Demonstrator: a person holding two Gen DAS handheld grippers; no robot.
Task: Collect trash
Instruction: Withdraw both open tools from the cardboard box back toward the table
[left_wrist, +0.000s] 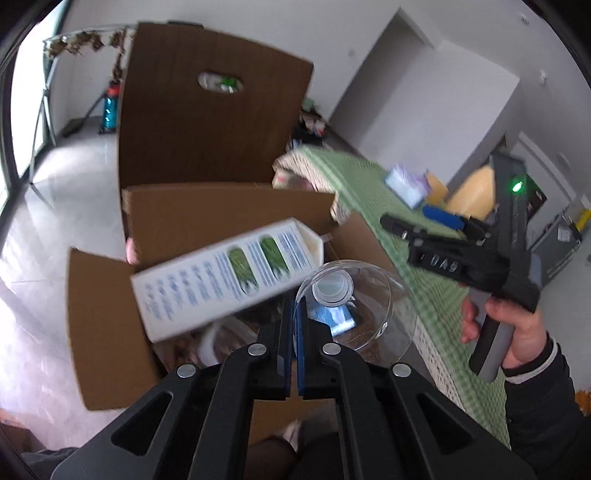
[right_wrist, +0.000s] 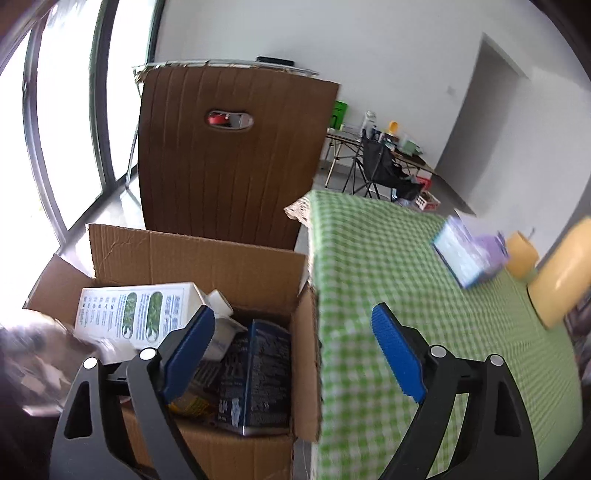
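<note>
My left tool is clamped on the rim of a clear plastic cup, held over the open cardboard box beside the desk. A white carton lies tilted across the top of the box, just beside the cup. My right tool hangs with its blue pads spread wide apart, holding nothing, above the box edge and the green checked cloth.
</note>
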